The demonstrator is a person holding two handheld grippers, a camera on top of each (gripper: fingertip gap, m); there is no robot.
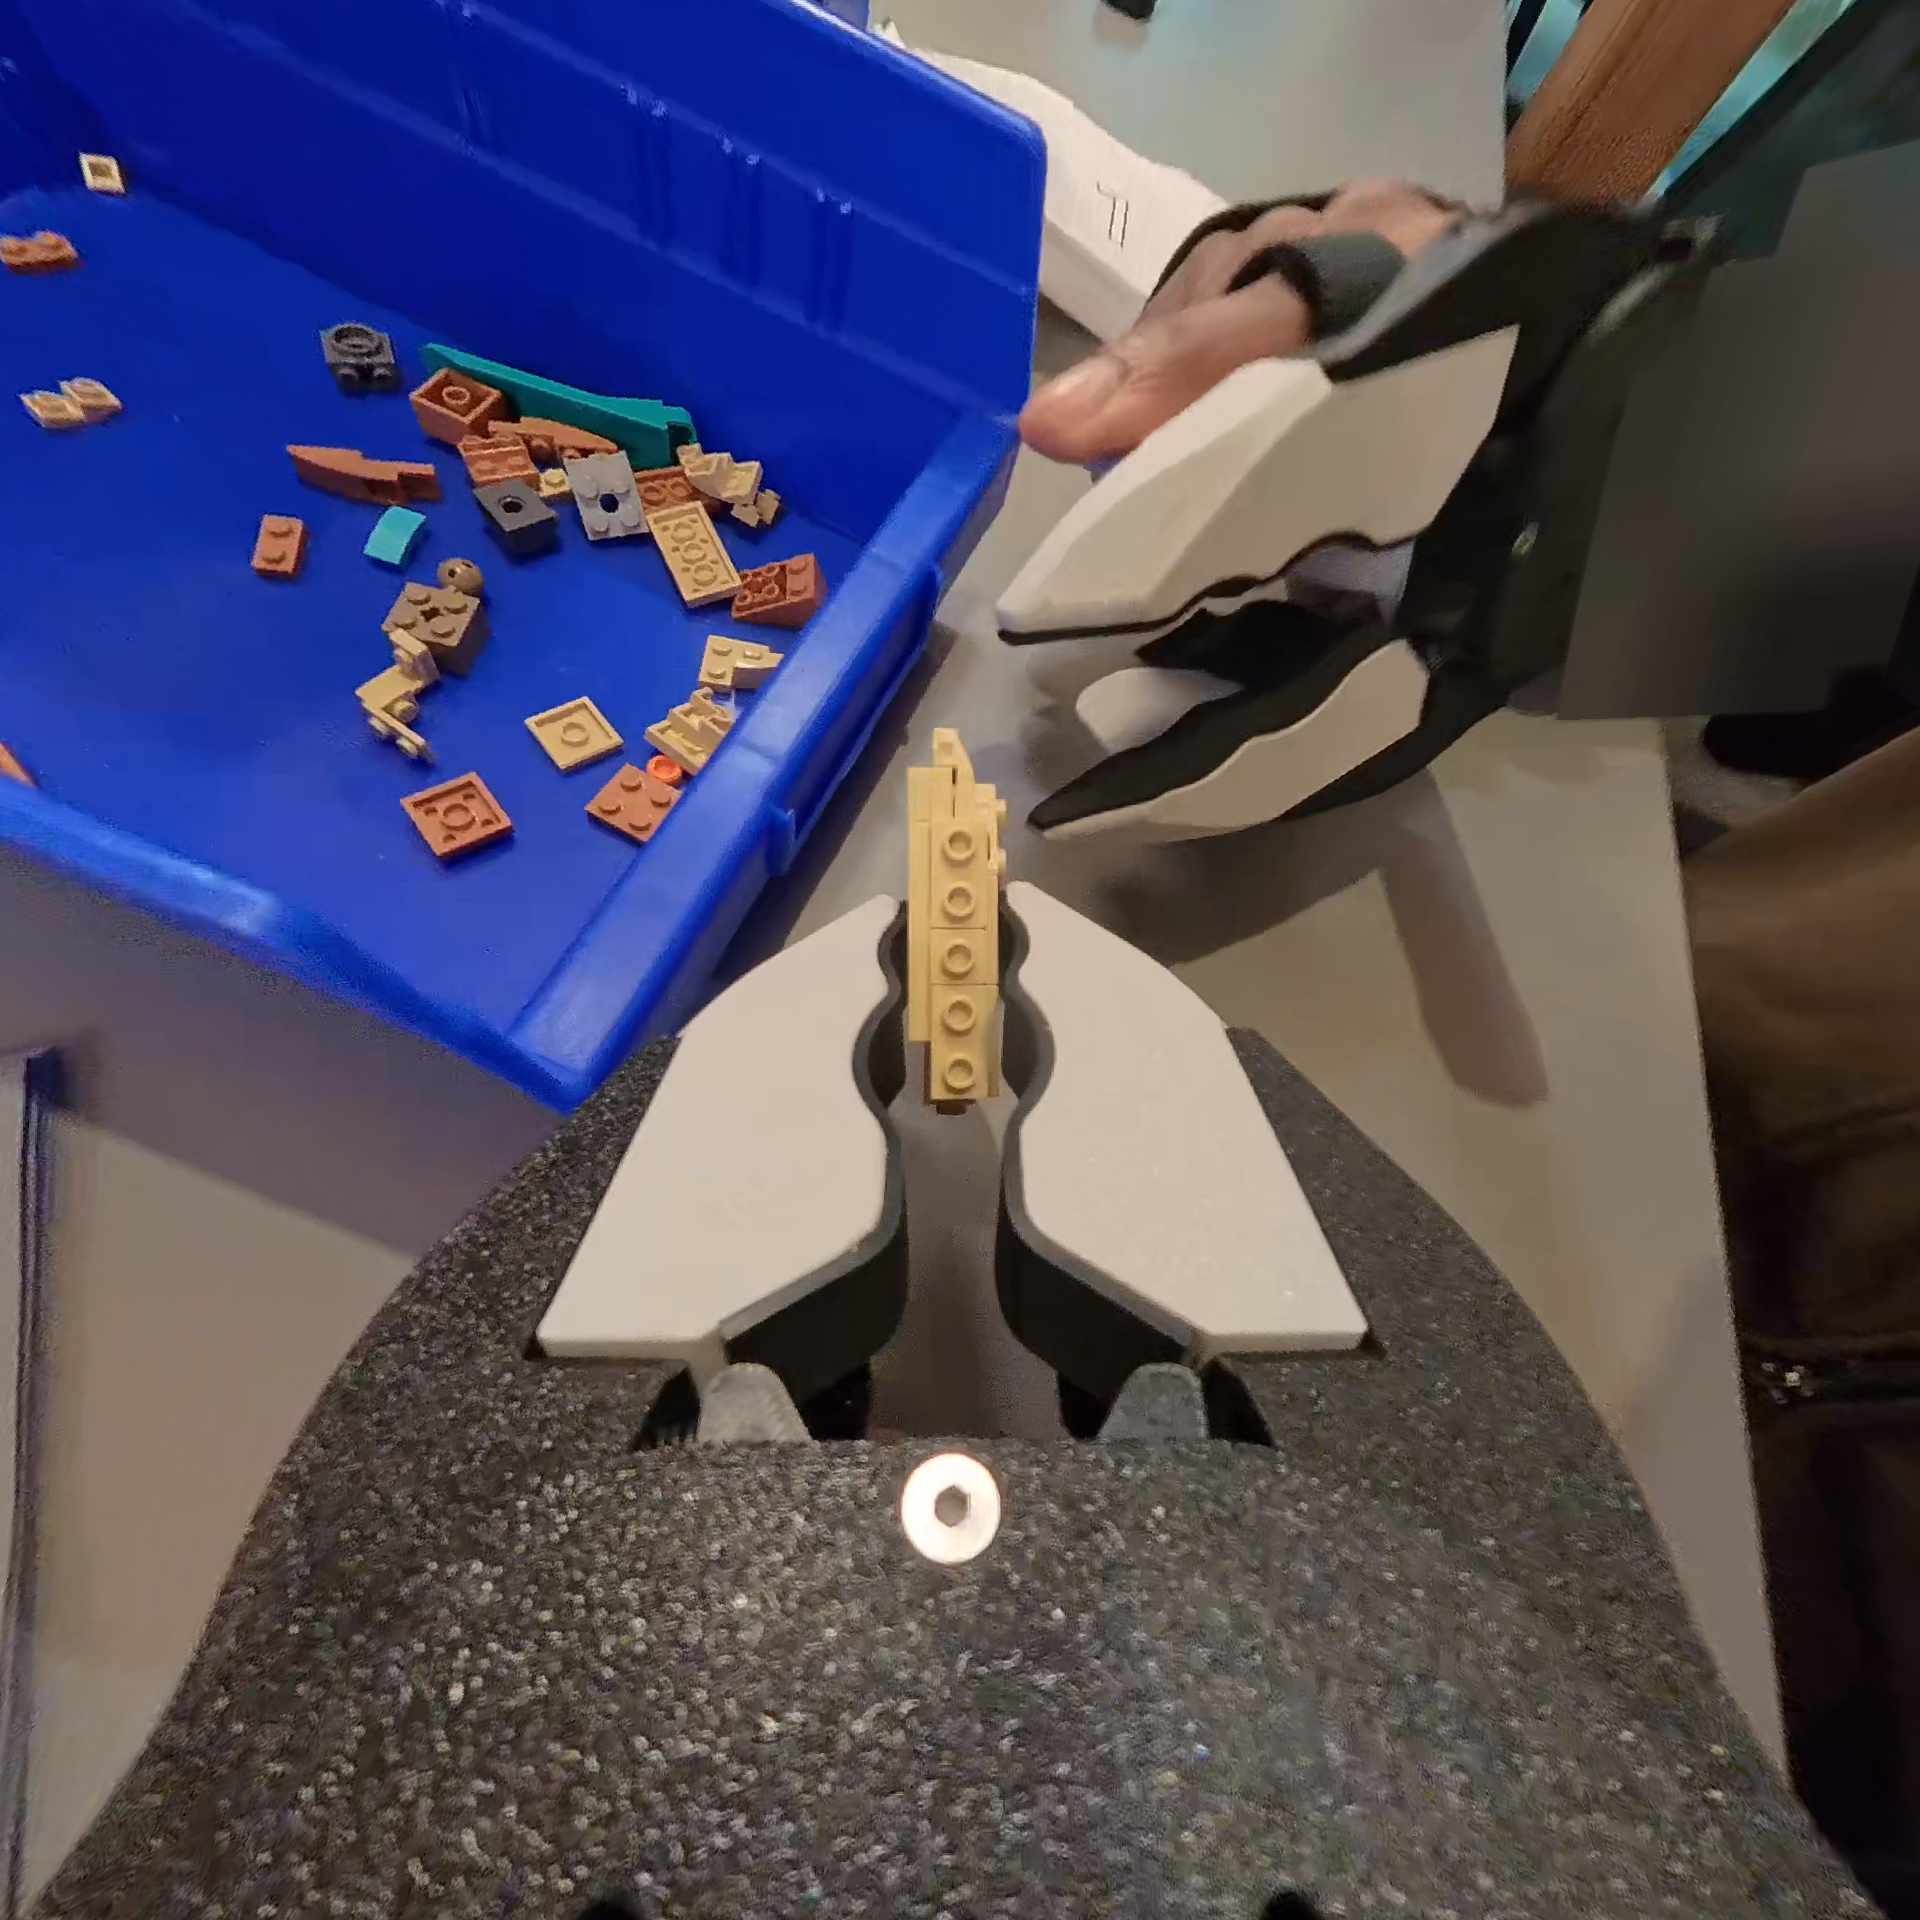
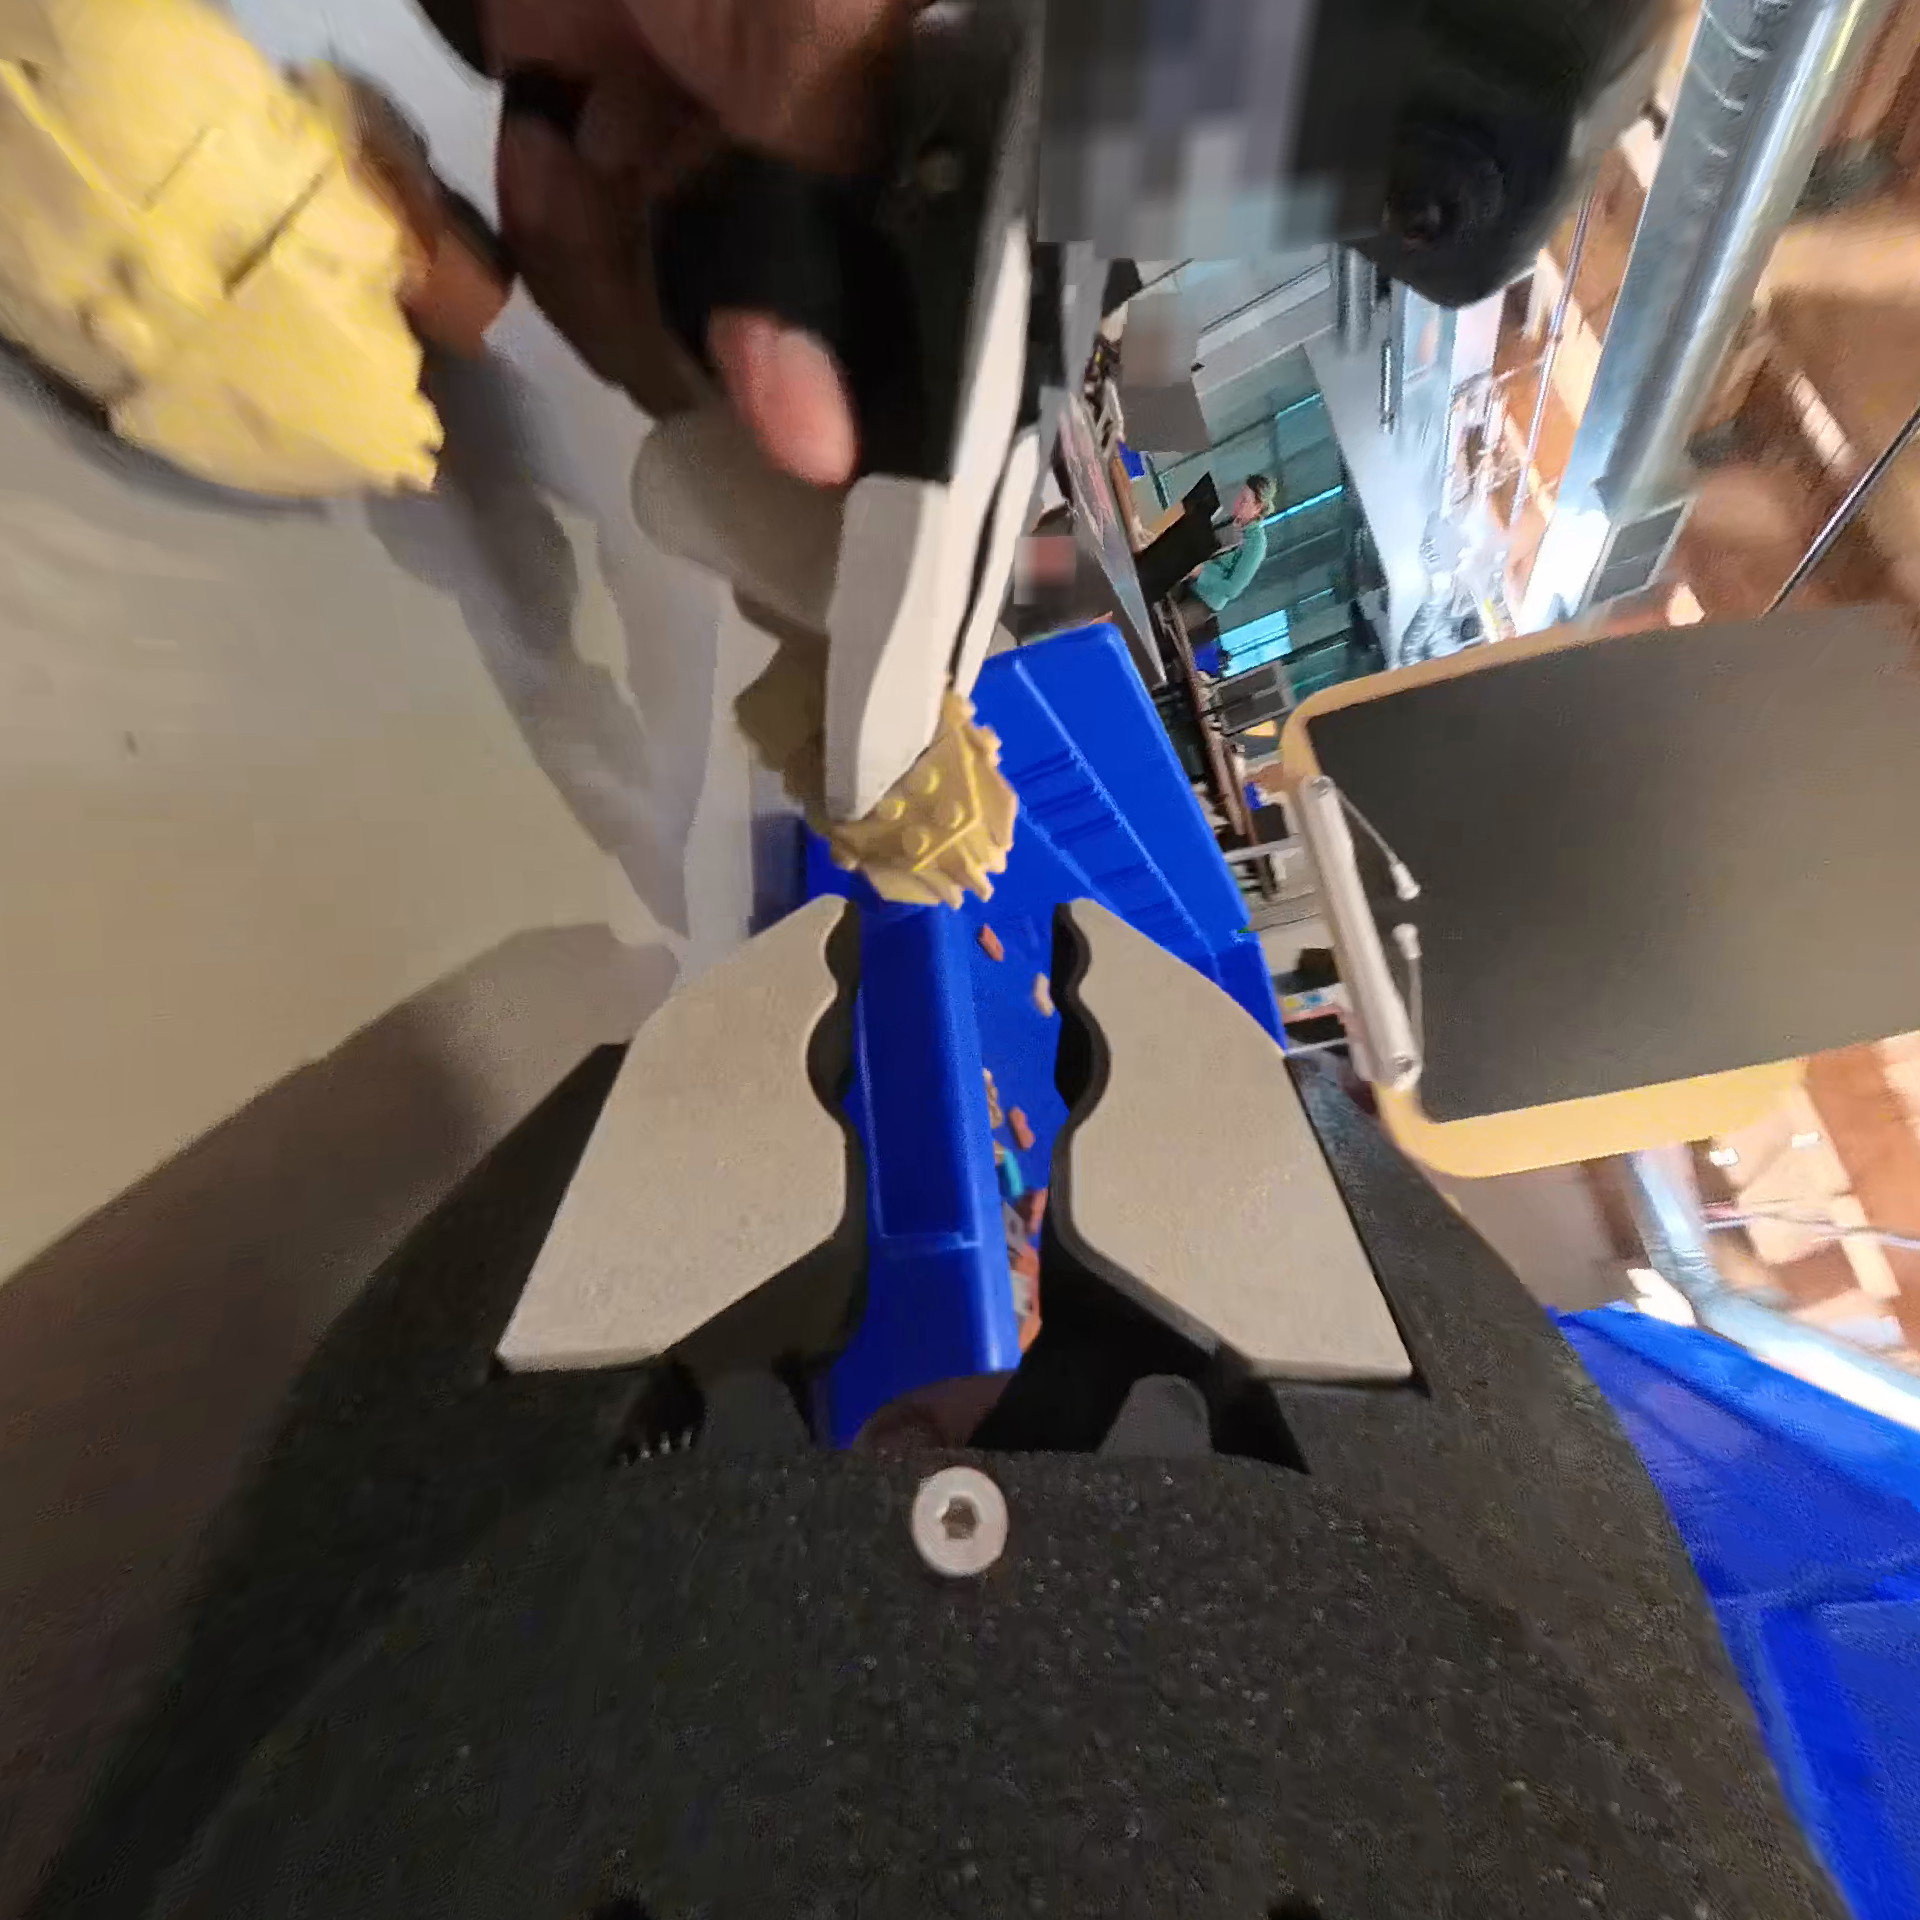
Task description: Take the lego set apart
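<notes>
Left gripper (image 1: 954,914) is clenching a tan brick stack (image 1: 956,935). Both grey fingers (image 1: 769,1122) are pressing on the stack's sides. The stack is standing upright between the pads, studs facing the camera, its upper end sticking out past the fingertips. It is being held in the air above a grey table (image 1: 1247,997), just beside the near right corner of a blue bin (image 1: 727,894).

The bin is holding loose bricks (image 1: 582,520): brown, tan, grey and teal pieces, scattered over its floor, most of them gathered toward the right wall. A teal wedge (image 1: 582,410) is lying at the back of the pile. A tan tile (image 1: 574,734) and a brown plate (image 1: 457,816) are lying apart near the front.

Right gripper (image 1: 1023,717) is hanging to the right of the stack, near it but not touching. Its jaws are standing released, with nothing between them. A hand (image 1: 1195,332) is gripping its body, blurred in the left wrist view.

In the right wrist view the right gripper (image 2: 956,935) is showing the same open jaws, with only the bin (image 2: 935,1143) visible through the gap. The left gripper (image 2: 894,665) is reaching down from above, the stack (image 2: 935,842) at its tip, just beyond the right fingertips. A yellow blurred object (image 2: 229,281) is filling the upper left corner; its kind cannot be told. A dark board with a wooden rim (image 2: 1610,862) is standing at the right.
</notes>
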